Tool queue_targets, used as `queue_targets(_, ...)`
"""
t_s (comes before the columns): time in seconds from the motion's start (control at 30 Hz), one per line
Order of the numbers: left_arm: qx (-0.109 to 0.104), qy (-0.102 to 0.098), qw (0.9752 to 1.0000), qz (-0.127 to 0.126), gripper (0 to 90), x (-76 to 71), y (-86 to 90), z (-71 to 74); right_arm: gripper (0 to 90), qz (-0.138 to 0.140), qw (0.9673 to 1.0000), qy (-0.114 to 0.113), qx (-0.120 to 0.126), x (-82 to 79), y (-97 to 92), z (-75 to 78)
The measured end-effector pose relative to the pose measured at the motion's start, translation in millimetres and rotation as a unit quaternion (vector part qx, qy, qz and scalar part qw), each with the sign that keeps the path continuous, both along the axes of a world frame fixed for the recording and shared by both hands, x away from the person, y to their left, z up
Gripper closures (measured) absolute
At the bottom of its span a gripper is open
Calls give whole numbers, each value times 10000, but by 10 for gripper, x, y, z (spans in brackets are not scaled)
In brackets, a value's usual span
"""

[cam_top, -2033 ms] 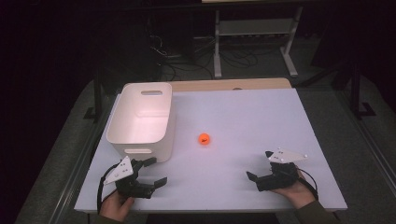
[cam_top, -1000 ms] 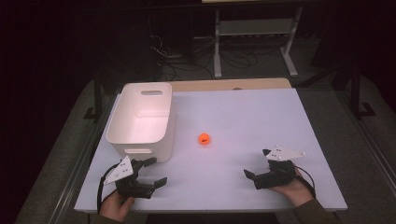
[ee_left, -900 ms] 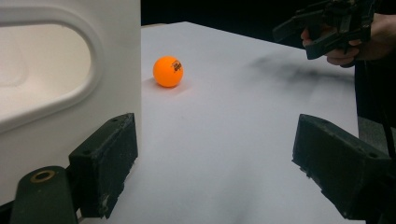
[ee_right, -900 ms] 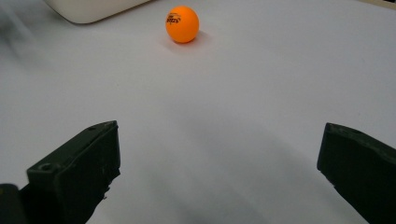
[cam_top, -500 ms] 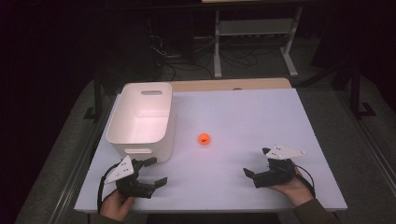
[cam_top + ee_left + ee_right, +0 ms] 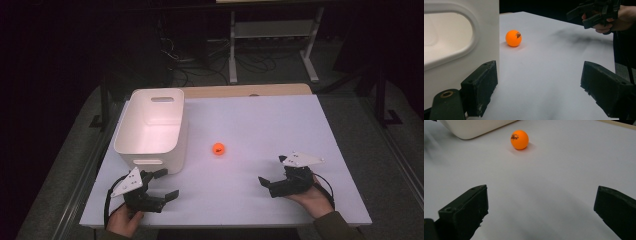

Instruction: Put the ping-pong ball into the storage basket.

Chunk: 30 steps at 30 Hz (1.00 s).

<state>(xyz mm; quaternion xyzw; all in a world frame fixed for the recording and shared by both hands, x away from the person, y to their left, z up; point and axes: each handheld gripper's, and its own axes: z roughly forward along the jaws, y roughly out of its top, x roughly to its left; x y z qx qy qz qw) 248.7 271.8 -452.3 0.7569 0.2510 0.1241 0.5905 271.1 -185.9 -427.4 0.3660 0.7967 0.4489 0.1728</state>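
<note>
Dark floor and a tangle of cables lay behind a white rectangular bench (image 6: 280, 125), lit brightly against the dim room. Near its middle sat a small orange table-tennis ball (image 6: 218, 148) with a dark printed logo, just beside the long wall of a white plastic bin (image 6: 150, 150) with cut-out handles, but apart from it.

The right gripper (image 6: 272, 184) rested low at the near edge of the bench, its fingers spread wide with nothing between them. In the right gripper view the ball (image 6: 519, 139) lay ahead of those fingers and a little toward the left one, with bare bench in between. The left gripper (image 6: 165, 185) also had its fingers spread and held nothing; in the left gripper view the ball (image 6: 513, 38) lay ahead and toward the left finger, which sat just beside the bin's end wall (image 6: 461, 62), while the right gripper (image 6: 596, 12) showed farther off.

A ball has no long axis, so any approach angle would serve. Both grippers looked about equally far from it, but the right had the clearer line, since the bin crowded the left one's path.
</note>
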Motion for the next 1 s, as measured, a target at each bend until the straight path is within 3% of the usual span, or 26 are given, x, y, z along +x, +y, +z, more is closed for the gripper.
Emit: queue_targets(1.0, -44, -7, 10000, -10, 139, -3, 8, 0, 0, 122, 9999, 67, 83, 194, 148, 37)
